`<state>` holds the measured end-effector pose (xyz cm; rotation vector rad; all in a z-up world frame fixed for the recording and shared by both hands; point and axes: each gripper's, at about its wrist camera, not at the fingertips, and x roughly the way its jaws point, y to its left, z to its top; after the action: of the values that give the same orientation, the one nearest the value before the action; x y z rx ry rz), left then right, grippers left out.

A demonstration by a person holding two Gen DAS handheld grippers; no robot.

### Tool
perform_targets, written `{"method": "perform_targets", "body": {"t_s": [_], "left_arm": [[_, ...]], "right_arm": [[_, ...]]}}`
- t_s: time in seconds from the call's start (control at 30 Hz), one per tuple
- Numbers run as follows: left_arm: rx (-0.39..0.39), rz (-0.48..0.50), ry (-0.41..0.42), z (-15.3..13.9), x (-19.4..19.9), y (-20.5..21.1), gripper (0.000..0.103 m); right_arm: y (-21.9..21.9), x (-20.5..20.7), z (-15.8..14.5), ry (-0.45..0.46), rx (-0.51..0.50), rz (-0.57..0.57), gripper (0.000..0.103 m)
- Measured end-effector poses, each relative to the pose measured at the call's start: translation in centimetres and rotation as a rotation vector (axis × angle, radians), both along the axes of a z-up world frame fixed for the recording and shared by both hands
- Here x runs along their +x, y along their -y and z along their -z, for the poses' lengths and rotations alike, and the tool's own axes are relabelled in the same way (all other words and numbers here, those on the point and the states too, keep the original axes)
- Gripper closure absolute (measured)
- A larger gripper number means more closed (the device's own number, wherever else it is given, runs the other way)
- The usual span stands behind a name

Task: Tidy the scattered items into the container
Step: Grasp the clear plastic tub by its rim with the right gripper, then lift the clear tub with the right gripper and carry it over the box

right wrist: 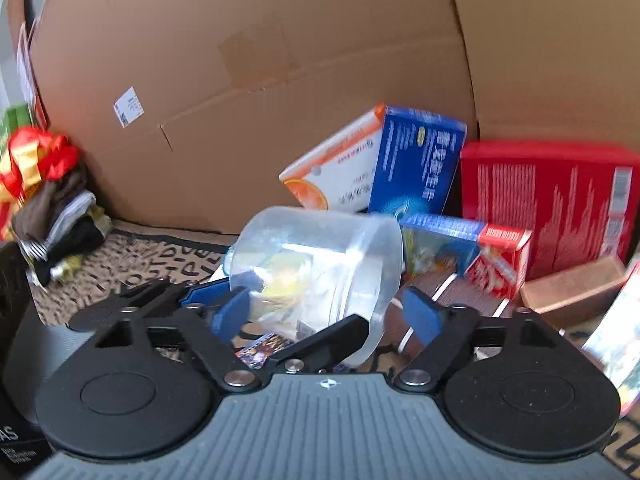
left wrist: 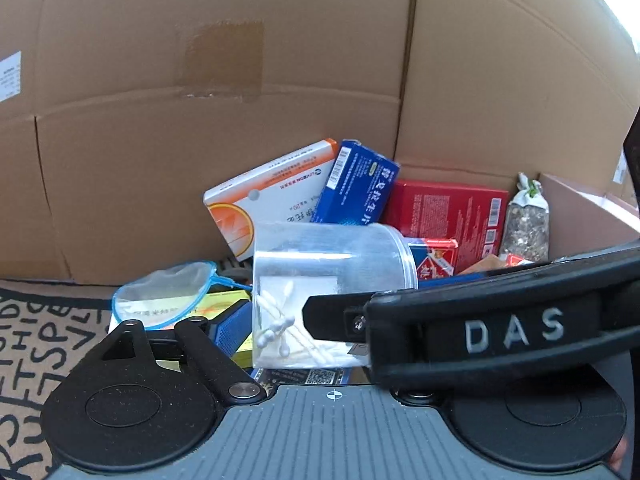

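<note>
- The clear jar (right wrist: 320, 264) lies on its side with cotton swabs (left wrist: 276, 328) inside, on top of loose packets at the near edge of the lettered mat (left wrist: 44, 344)
- The right gripper (right wrist: 326, 314) stands wide, a blue pad on either side of the jar; the left pad (right wrist: 234, 312) looks to be against the jar wall, while the right pad (right wrist: 420, 314) is just clear of the lid end, so there is no grip on it
- The left gripper (left wrist: 332, 324) shows only one blue pad (left wrist: 231, 328), just beside the jar's base; the right gripper's black body crosses in front of the other finger, so I cannot tell how wide it is or whether it grips
- Behind the jar, an orange-and-white box (left wrist: 272, 196), a blue box (left wrist: 356, 184) and a red box (left wrist: 448, 212) lean near the big cardboard wall (left wrist: 200, 120)
- A blue-rimmed net (left wrist: 168, 292) lies to the jar's left
</note>
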<state>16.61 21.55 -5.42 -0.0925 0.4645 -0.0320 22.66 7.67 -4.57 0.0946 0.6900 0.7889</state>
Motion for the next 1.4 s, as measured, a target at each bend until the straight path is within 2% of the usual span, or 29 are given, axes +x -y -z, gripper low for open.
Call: {"method": "perform_targets", "body": {"t_s": [0.1, 0.2, 0.4, 0.53, 0.6, 0.83, 1.03, 1.2, 1.33, 1.4], "left_arm": [[0.023, -0.008, 0.002, 0.1, -0.2, 0.4, 0.017], [0.064, -0.017, 0.02, -0.2, -0.8, 1.2, 0.017], [0.136, -0.019, 0.089, -1.9, -3.4, 3.6, 0.017], [0.174, 0.002, 0.13, -2.7, -5.3, 6.0, 0.017], [0.169, 0.018, 0.138, -2.9, -6.2, 7.1, 0.017], [0.149, 0.096, 0.119, -2.2, -8.4, 11.6, 0.017], [0.16, 0.188, 0.086, -1.6, -8.7, 15.7, 0.017], [0.19, 0.256, 0.035, -0.3, -8.0, 18.6, 0.015], [0.234, 0.246, -0.006, 1.4, -7.7, 19.7, 0.011], [0.231, 0.24, -0.019, 1.7, -7.3, 19.6, 0.011]], "right_arm": [[0.5, 0.1, 0.3, -0.046, 0.035, -0.018, 0.041], [0.8, -0.8, -0.1, -0.018, 0.02, -0.027, 0.046], [3.0, -3.2, -1.9, 0.035, 0.039, -0.043, 0.05], [4.9, -5.4, -2.9, 0.086, 0.022, -0.034, 0.05], [6.1, -6.5, -3.1, 0.094, 0.015, -0.017, 0.05], [10.9, -9.2, -2.2, 0.059, -0.003, 0.063, 0.05], [15.1, -10.3, -1.4, 0.022, 0.003, 0.155, 0.048], [17.4, -10.3, -0.1, -0.021, 0.006, 0.211, 0.04], [18.0, -9.9, 0.4, -0.034, 0.04, 0.206, 0.036], [17.8, -9.5, 0.5, -0.034, 0.05, 0.197, 0.03]]}}
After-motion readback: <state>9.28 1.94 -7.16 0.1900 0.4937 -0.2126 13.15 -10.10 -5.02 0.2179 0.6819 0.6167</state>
